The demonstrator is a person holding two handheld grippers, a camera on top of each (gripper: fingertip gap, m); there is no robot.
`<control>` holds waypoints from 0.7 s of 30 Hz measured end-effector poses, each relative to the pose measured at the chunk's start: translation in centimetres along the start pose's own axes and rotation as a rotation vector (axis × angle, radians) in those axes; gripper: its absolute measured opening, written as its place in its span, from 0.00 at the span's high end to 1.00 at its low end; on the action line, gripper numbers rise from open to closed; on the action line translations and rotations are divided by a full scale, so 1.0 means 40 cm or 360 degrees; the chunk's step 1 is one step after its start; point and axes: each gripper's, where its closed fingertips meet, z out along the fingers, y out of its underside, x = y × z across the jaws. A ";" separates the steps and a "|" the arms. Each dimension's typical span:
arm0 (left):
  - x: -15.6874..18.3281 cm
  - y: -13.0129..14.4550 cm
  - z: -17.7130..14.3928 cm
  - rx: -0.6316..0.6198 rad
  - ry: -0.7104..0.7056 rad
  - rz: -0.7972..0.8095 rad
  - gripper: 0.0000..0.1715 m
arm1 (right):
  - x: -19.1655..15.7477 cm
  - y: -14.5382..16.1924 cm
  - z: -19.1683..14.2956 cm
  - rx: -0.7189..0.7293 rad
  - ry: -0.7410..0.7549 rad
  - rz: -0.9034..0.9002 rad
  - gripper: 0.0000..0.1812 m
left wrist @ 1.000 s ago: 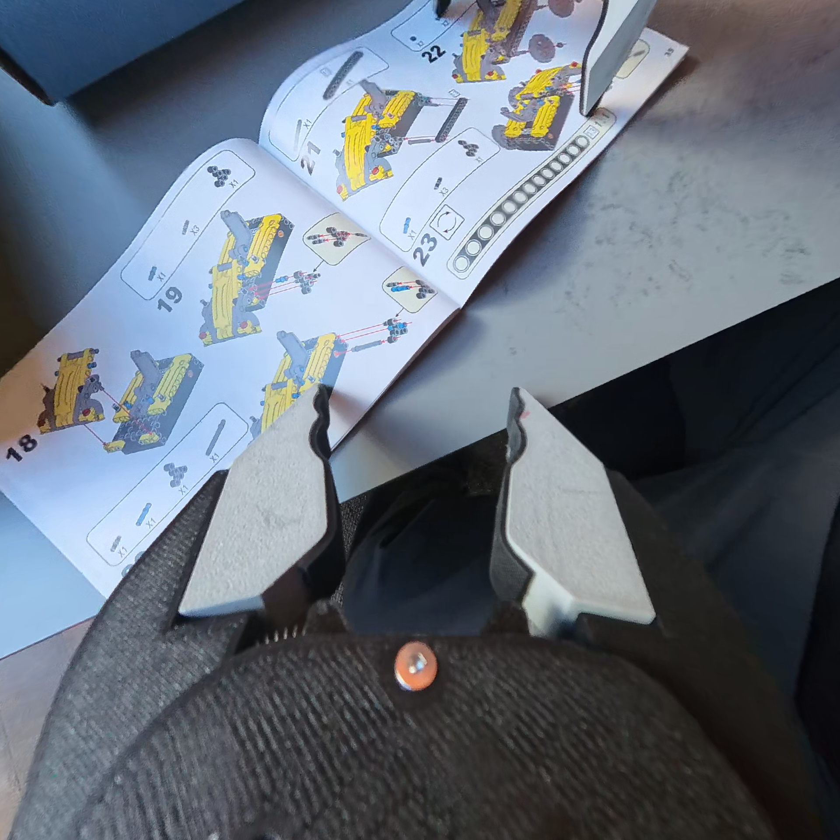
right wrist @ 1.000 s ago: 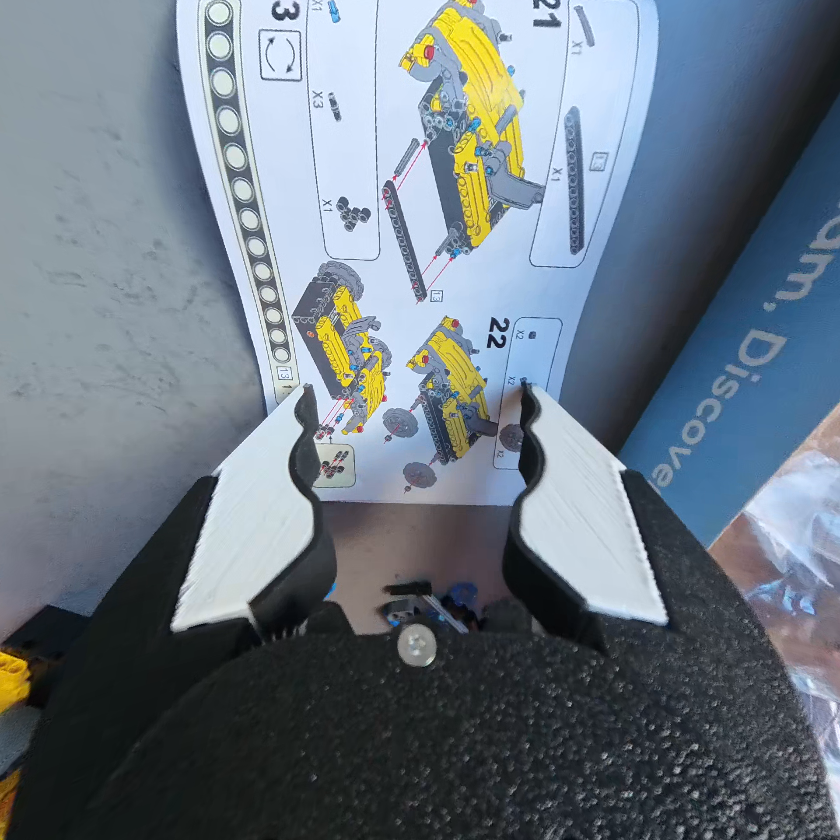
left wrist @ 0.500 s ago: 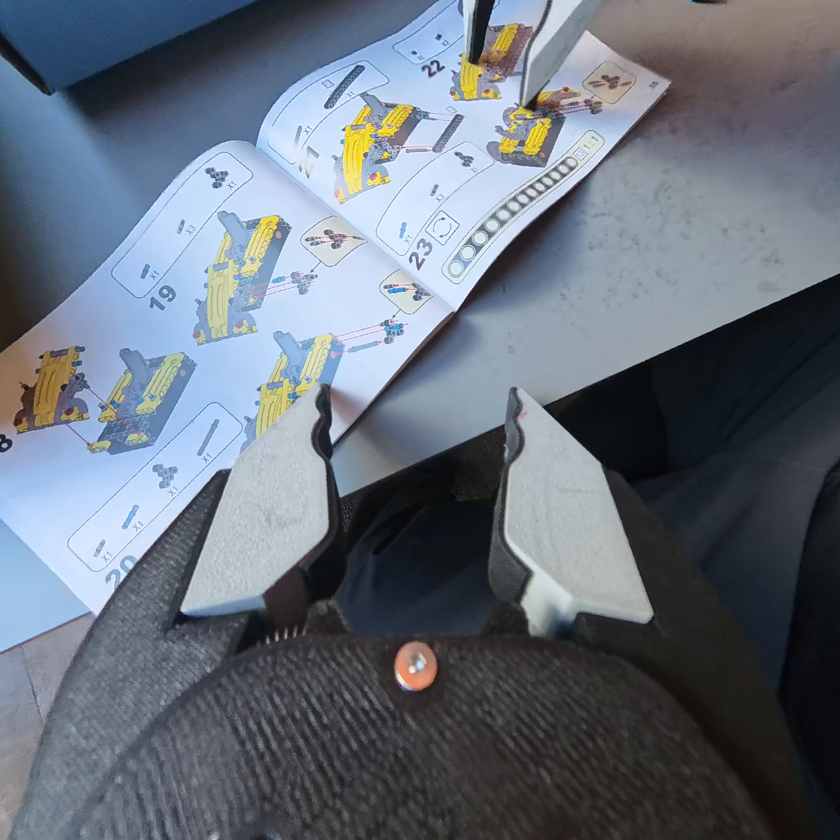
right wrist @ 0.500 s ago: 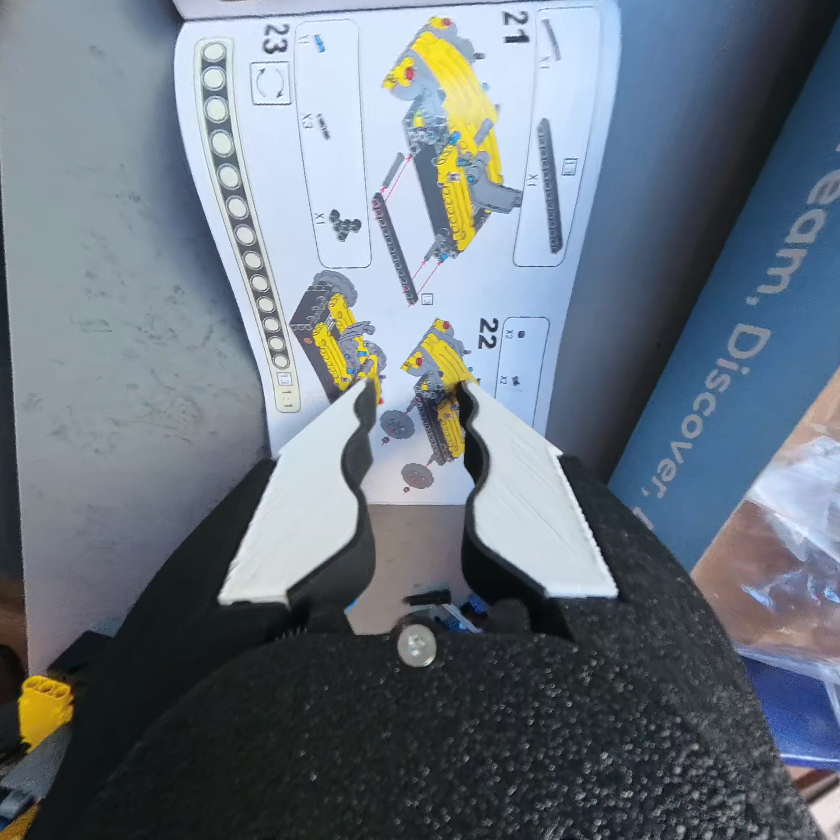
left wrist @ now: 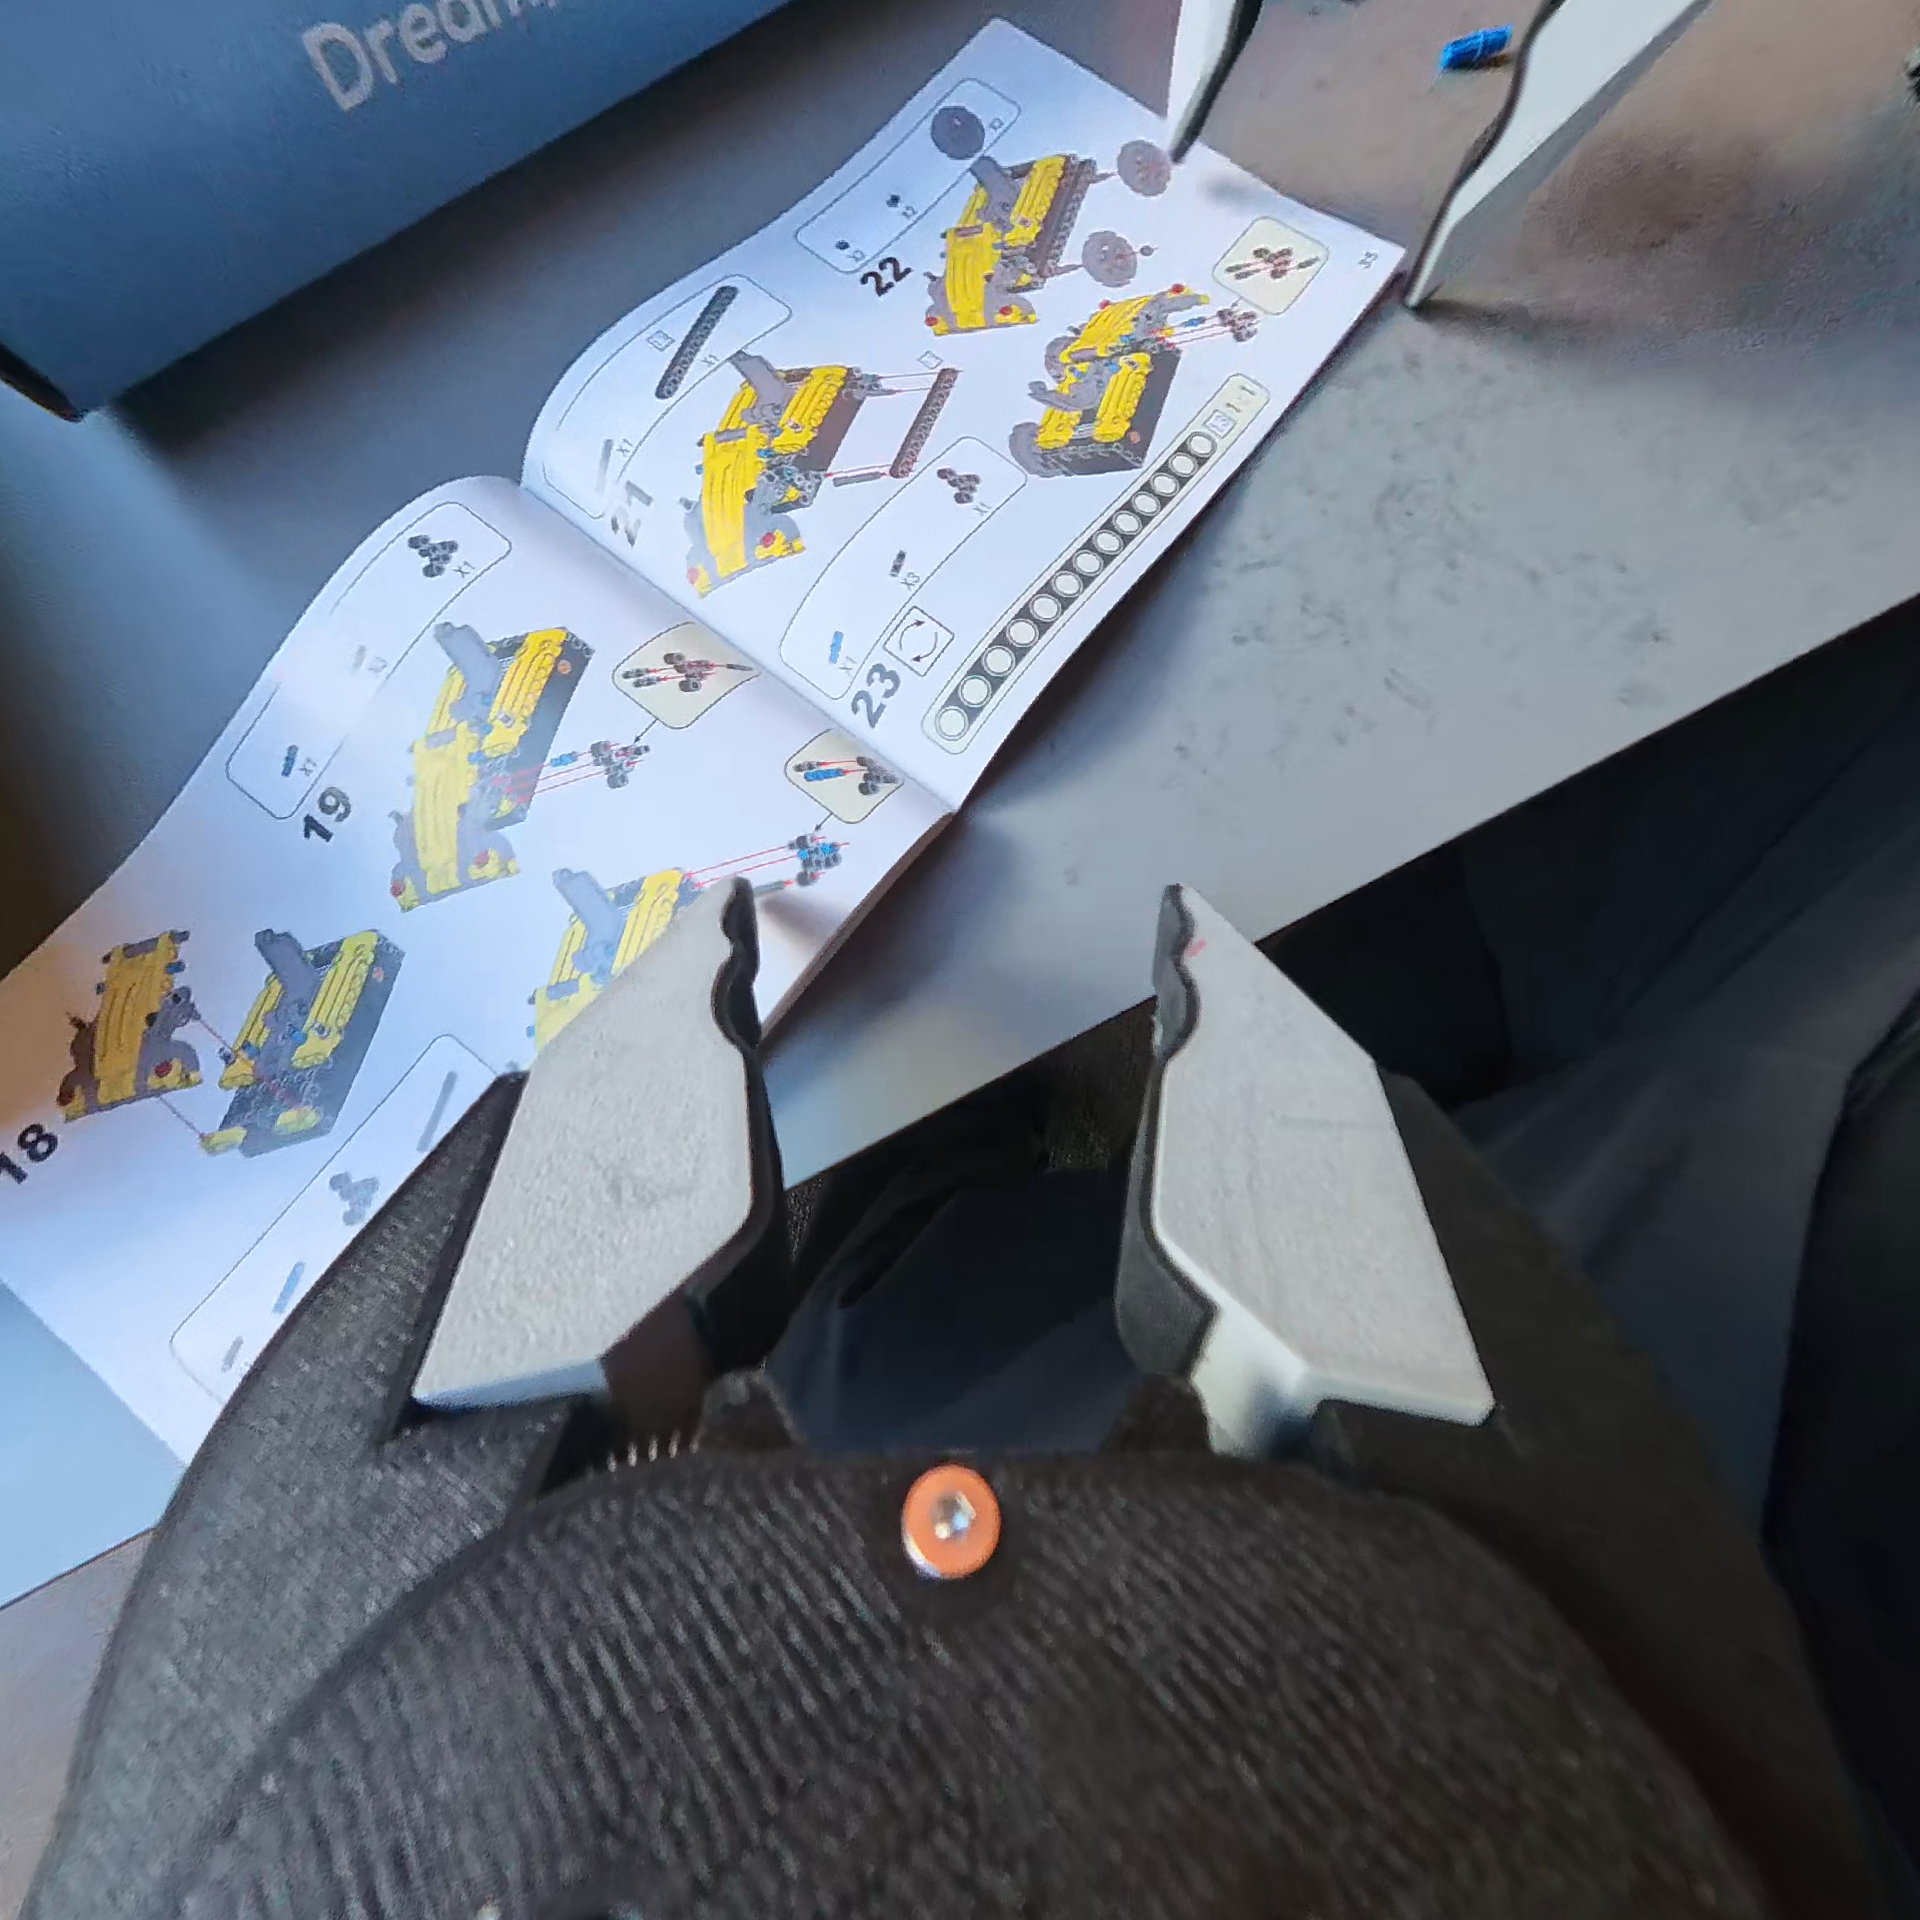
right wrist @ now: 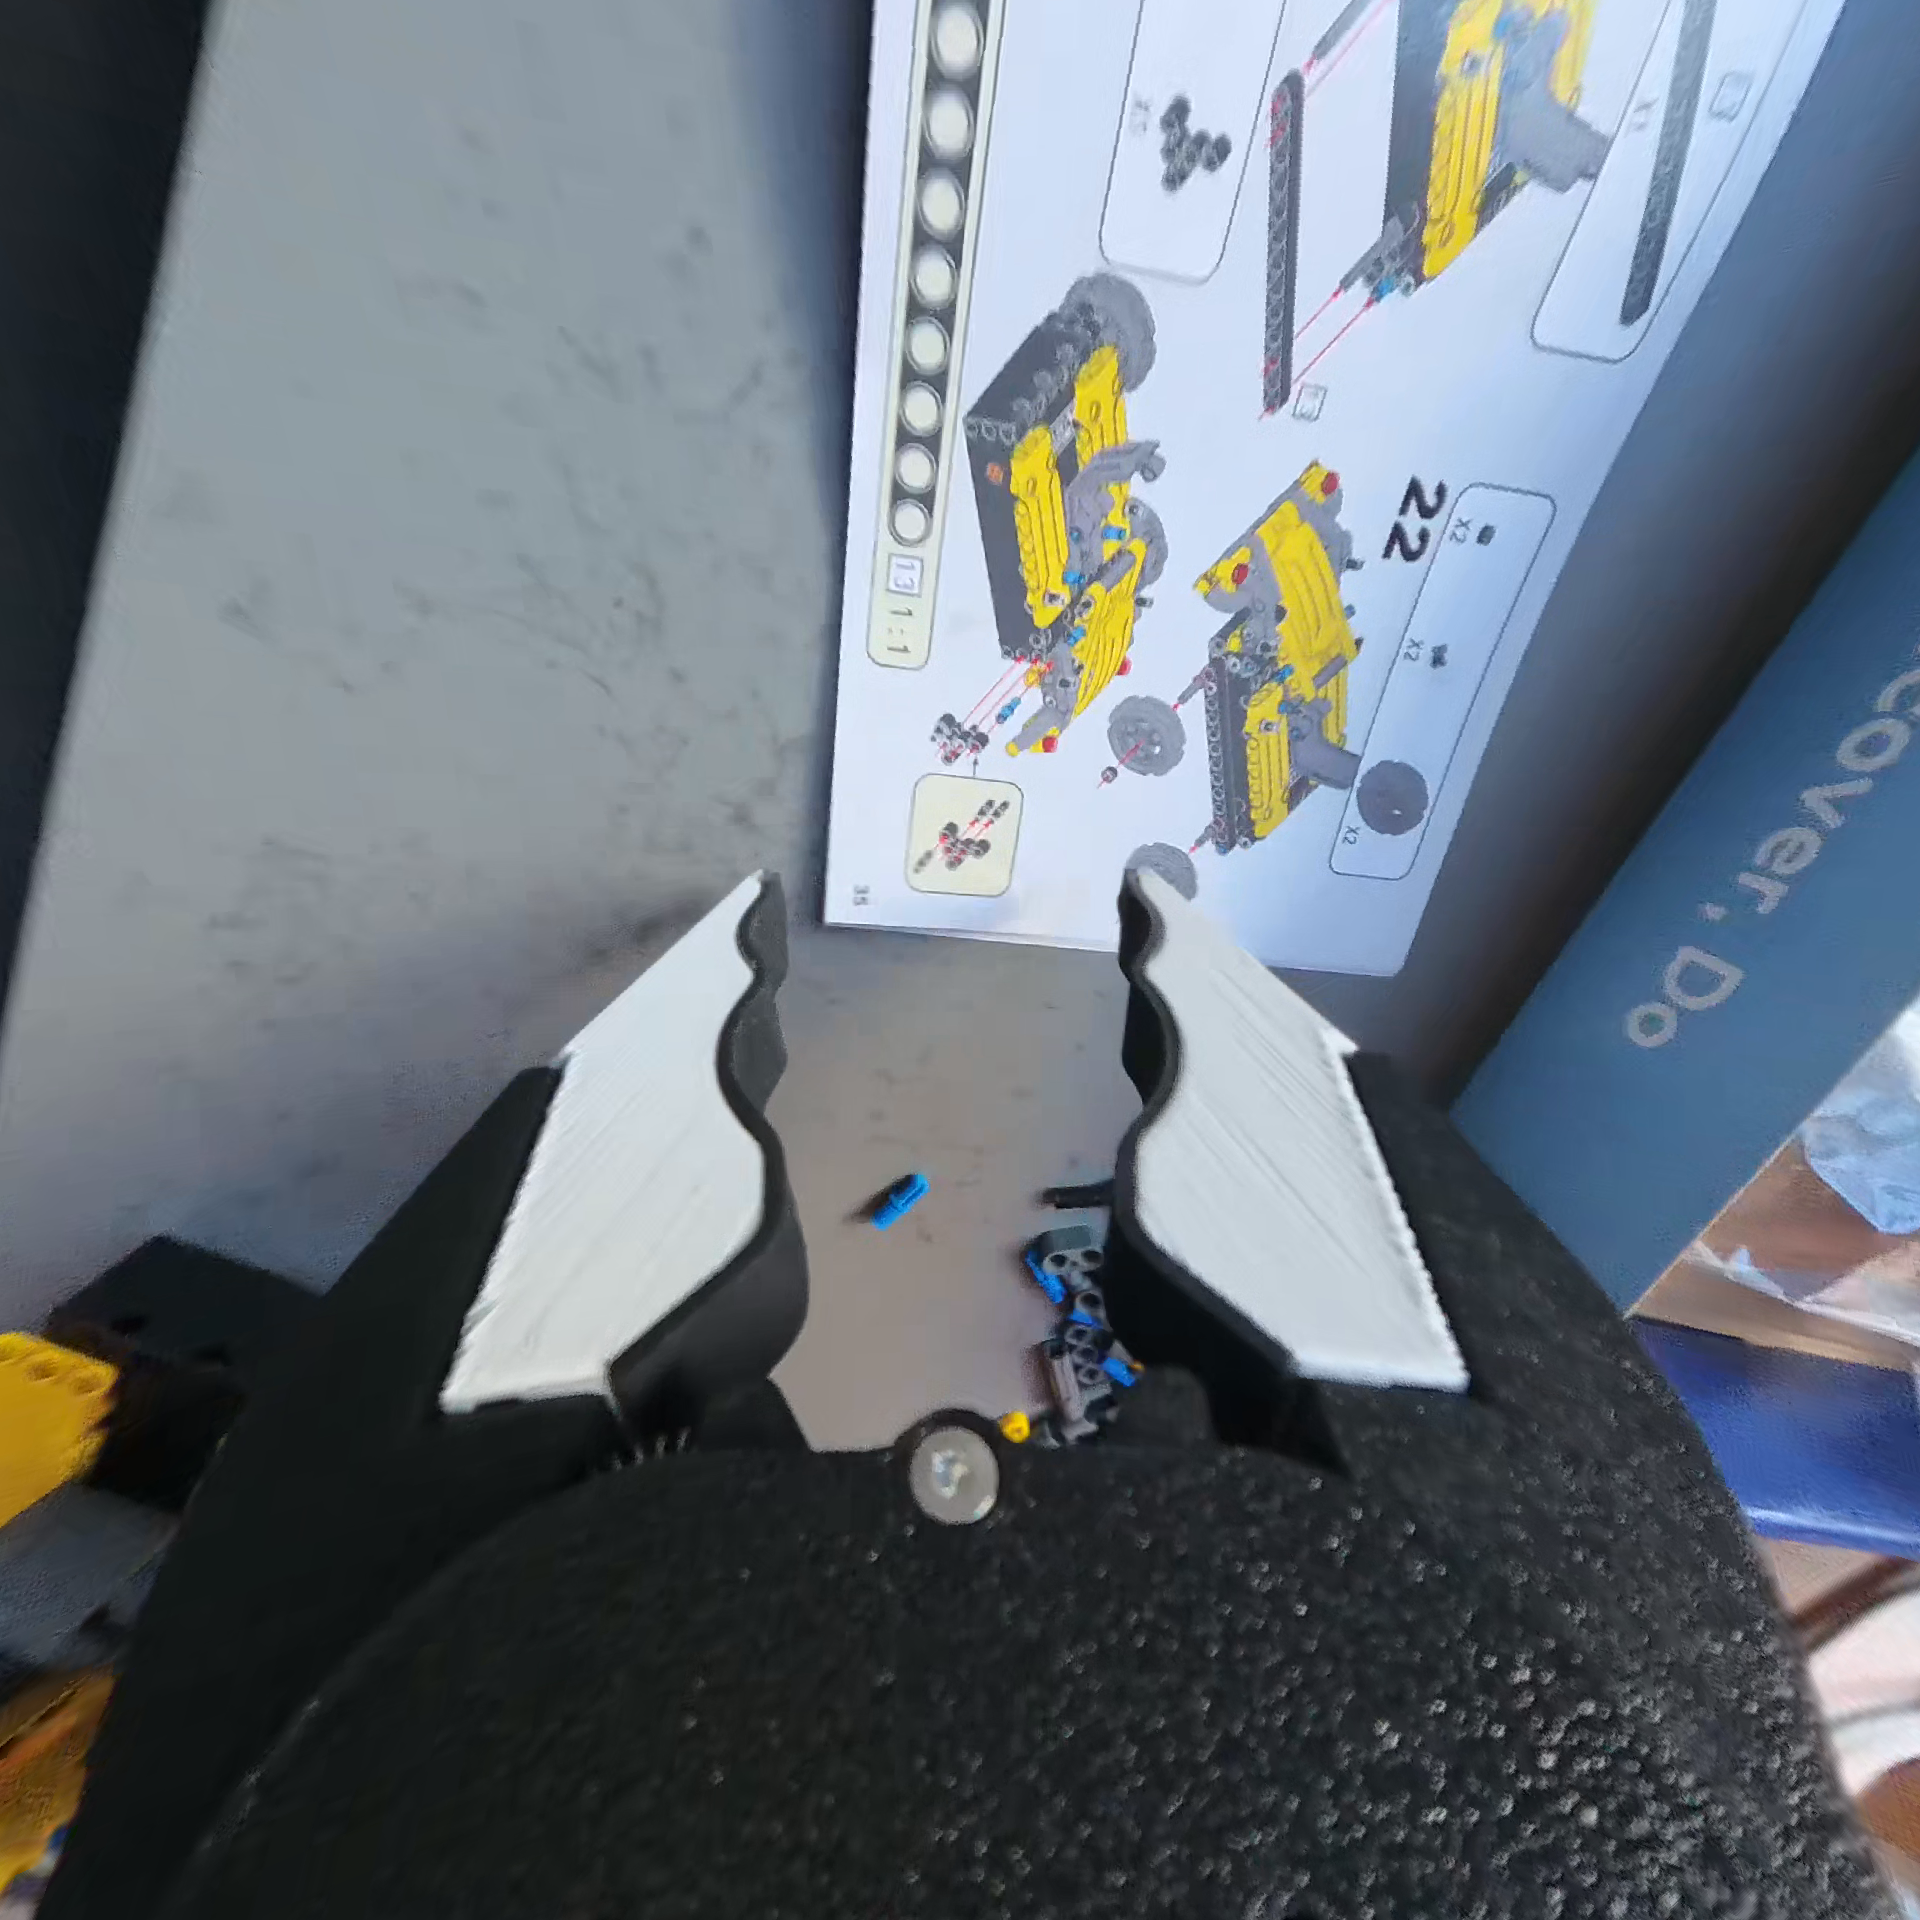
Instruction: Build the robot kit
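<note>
While both tongs gape empty, left tongs (left wrist: 956, 914) over printed instruction booklet (left wrist: 727, 582), right tongs (right wrist: 945, 904) above blue pin (right wrist: 896, 1200), lettered blue box (right wrist: 1714, 852) beside.

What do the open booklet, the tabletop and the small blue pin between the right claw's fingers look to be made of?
Booklet: thin coated paper; the pages curve at the fold and carry a slight sheen. Tabletop: hard matte grey surface with mottled marks, perhaps laminate or stone-look board. Blue pin: moulded plastic by its bright even colour, though it is slightly blurred.
</note>
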 end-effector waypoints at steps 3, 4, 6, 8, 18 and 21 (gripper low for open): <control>0.001 0.000 -0.003 0.0005 -0.0006 -0.0011 0.57 | 0.001 0.005 0.014 0.0004 -0.0003 0.0015 0.66; -0.001 -0.002 -0.005 0.0011 -0.0009 -0.0017 0.57 | 0.001 0.004 0.012 0.0015 -0.0014 0.0016 0.68; -0.004 -0.006 -0.008 0.0020 -0.0013 -0.0023 0.57 | -0.010 0.004 0.007 0.0019 -0.0061 -0.0015 0.79; -0.005 -0.012 -0.010 0.0028 -0.0006 -0.0025 0.57 | -0.015 0.004 0.003 0.0022 -0.0081 -0.0035 0.89; 0.057 -0.121 0.033 0.0212 -0.0008 0.0107 0.62 | -0.012 -0.024 -0.051 0.0067 -0.0147 0.0019 1.00; 0.097 -0.186 0.068 0.0304 -0.0061 0.0273 0.63 | -0.002 -0.057 -0.101 0.0170 -0.0108 0.0064 1.00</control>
